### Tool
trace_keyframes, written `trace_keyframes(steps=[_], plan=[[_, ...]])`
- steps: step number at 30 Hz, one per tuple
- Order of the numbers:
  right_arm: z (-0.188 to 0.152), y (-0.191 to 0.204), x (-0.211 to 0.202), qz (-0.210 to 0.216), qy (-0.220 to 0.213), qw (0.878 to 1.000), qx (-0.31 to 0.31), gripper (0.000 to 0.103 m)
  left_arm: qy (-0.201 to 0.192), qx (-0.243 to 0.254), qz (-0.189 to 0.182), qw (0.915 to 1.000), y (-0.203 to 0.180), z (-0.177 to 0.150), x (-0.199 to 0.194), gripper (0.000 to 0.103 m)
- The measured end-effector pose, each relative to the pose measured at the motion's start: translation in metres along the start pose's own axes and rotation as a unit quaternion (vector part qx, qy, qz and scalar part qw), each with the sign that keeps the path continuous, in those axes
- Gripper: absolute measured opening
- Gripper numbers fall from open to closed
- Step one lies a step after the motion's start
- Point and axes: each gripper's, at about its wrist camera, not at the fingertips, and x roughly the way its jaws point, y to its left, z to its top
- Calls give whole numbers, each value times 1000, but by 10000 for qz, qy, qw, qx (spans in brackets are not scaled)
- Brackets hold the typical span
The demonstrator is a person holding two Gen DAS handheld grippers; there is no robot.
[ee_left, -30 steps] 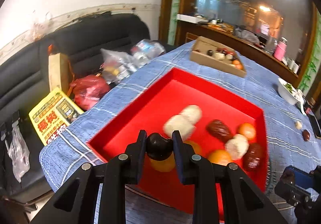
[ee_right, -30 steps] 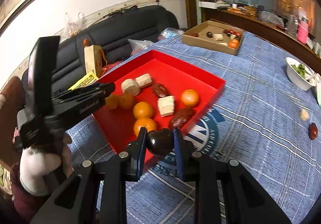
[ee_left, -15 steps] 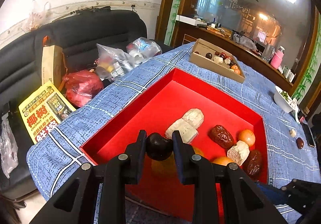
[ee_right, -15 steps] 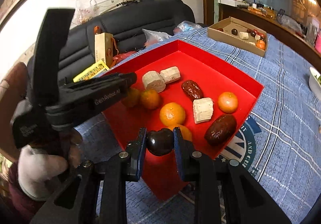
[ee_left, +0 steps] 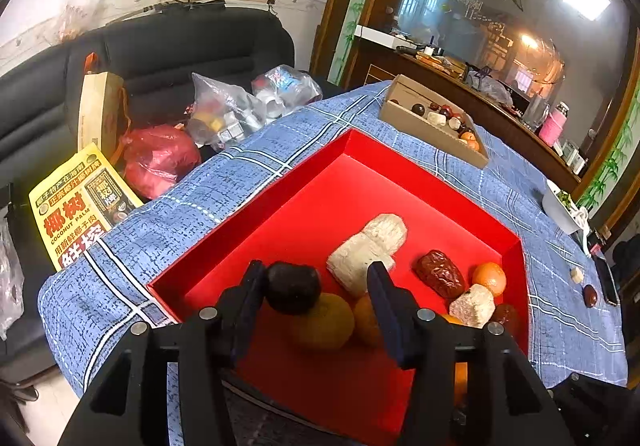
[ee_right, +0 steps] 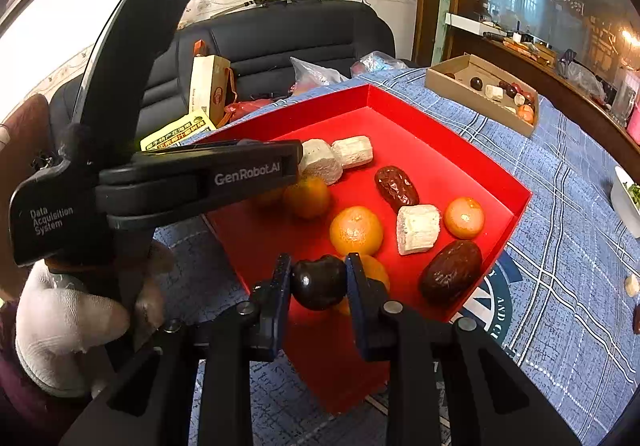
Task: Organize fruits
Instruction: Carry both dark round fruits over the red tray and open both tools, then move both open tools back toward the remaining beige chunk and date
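Left gripper (ee_left: 316, 288) is spread wide over the near-left corner of the red tray (ee_left: 256, 206) — a dark round fruit (ee_left: 293, 287) rests against its left finger only, clear of the right one. Right gripper (ee_right: 319, 280) pinches a glossy dark fruit (ee_right: 319, 283) above the tray's near edge, with oranges (ee_right: 356, 230) and dates (ee_right: 397, 186) just beyond.

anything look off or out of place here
Two small pieces lie loose on the tablecloth, outside both boxes: a pale chunk and a dark fruit. Also, the left gripper is open, its dark fruit touching only one finger.
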Motion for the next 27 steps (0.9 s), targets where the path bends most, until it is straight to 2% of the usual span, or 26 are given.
trace_keyframes(steps=[4, 6, 7, 13, 15, 17, 22, 27], plan=[[1, -4, -1, 1, -19, 10000, 41, 32, -141, 20, 12, 9999, -5, 2, -10, 59], [0, -8, -8, 19, -137, 9998, 120, 46, -233, 53, 47, 9997, -9, 3, -17, 61], [0, -9, -11, 31, -177, 9997, 146, 48, -256, 74, 57, 9996, -9, 4, -20, 62], [-7, -26, -35, -98, -412, 9985, 353, 50, -311, 273, 25, 9991, -27, 4, -34, 63], [-12, -37, -43, -164, -475, 9974, 522, 56, -317, 386, -1, 9987, -34, 3, -38, 63], [-21, -54, -53, -244, -532, 9951, 797, 57, -354, 461, -22, 9983, -40, 2, -45, 67], [-44, -96, -72, -519, -571, 9854, 1515, 57, -346, 567, -22, 9978, -54, -3, -53, 70], [-72, -128, -91, -494, -650, 9724, 2186, 57, -221, 748, -124, 9969, -79, -12, -57, 69]])
